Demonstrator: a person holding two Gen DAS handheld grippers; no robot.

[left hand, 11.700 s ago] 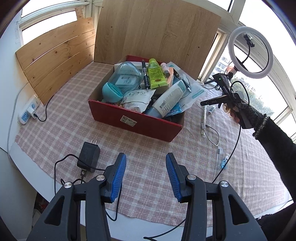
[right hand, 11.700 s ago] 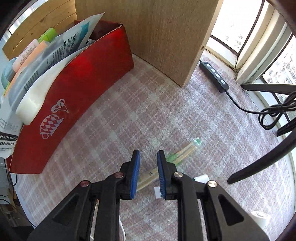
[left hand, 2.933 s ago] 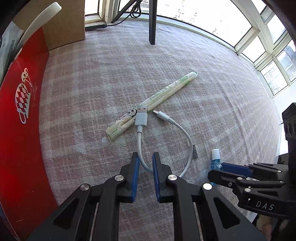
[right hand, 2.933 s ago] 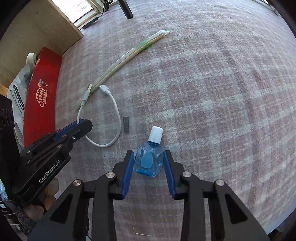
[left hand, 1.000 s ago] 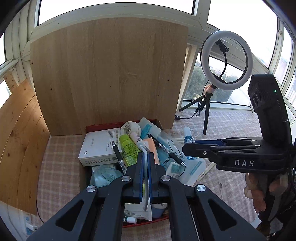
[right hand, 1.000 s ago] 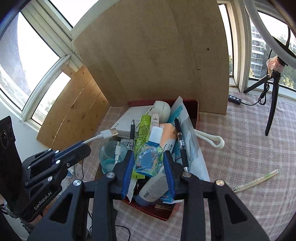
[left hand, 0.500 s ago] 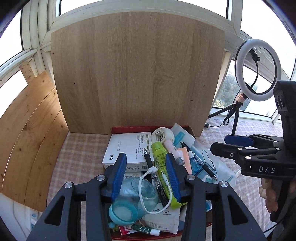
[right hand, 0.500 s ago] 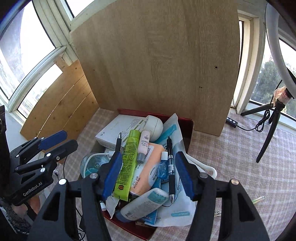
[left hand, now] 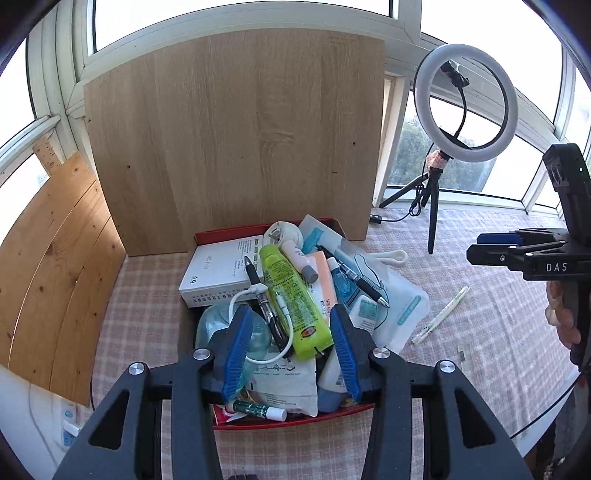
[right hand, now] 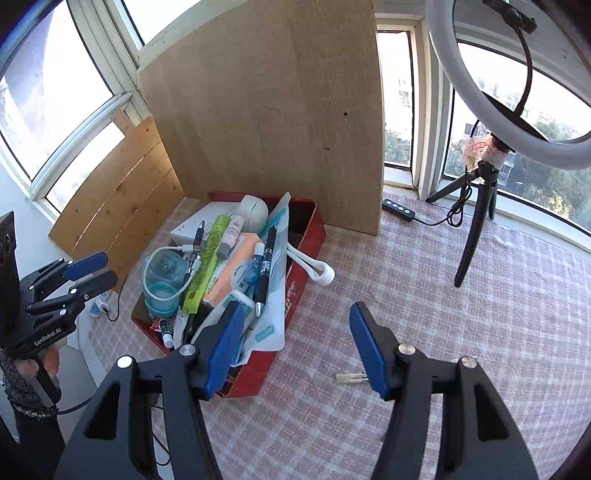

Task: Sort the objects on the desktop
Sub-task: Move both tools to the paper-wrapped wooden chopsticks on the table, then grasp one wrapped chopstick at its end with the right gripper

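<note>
Overhead, both claws [left hand: 291,347] [right hand: 297,345] agape, tilted toward the red box [right hand: 299,295].

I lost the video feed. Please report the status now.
Left gripper and right gripper open, empty. White USB cable and small blue bottle lie in red cardboard box. Wrapped chopsticks remain on tablecloth.

Strong daylight is admitted through the windows [left hand: 240,33] behind and to the right; the panes are blown out to white. The wooden board [left hand: 236,140] is seen backlit, its face evenly shaded. The checked tablecloth [right hand: 498,295] is brightly lit on the right. Heavy fisheye bending and dark vignetting are noted at the edges. Focus is sharp throughout; no motion blur is seen.
</note>
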